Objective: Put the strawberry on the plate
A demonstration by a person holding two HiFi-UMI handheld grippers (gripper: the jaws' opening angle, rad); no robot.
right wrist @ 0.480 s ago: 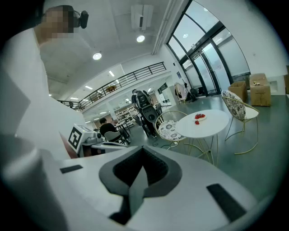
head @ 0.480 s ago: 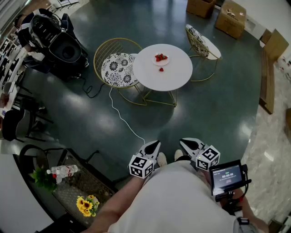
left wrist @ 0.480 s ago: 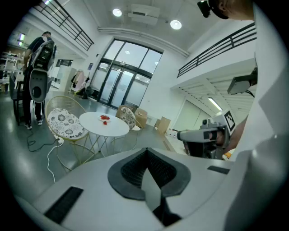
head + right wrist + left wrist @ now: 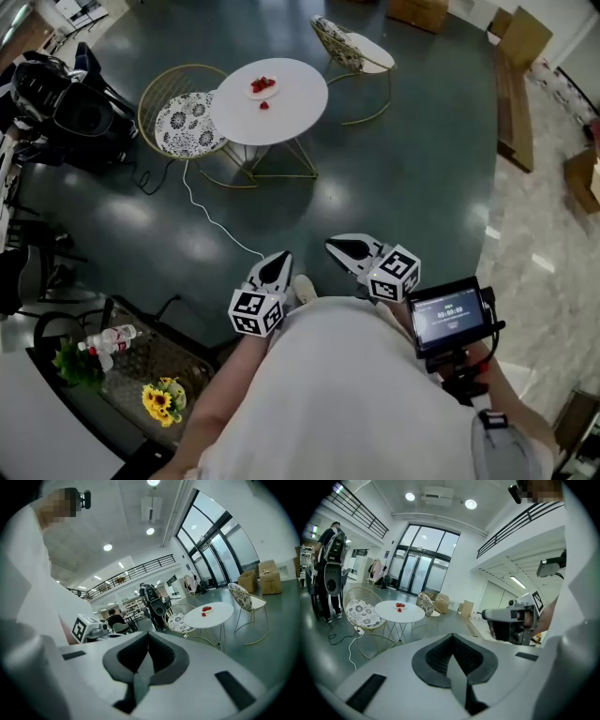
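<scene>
A white round table stands far ahead across the dark floor. On it sits a small plate holding strawberries, and one loose strawberry lies beside it on the near side. My left gripper and right gripper are held close to my body, far from the table, both shut and with nothing in them. The left gripper view shows the plate and the loose strawberry small in the distance beyond the shut gripper. The right gripper view shows the loose strawberry near the plate.
Two wire chairs with patterned cushions flank the table. A white cable trails over the floor. Black camera gear stands at the left, cardboard boxes at the far right. A low table with sunflowers sits near left; a monitor is by my right hand.
The head view has shifted: the table and chairs now sit further up and to the left in the picture. Both grippers stay shut near my body.
</scene>
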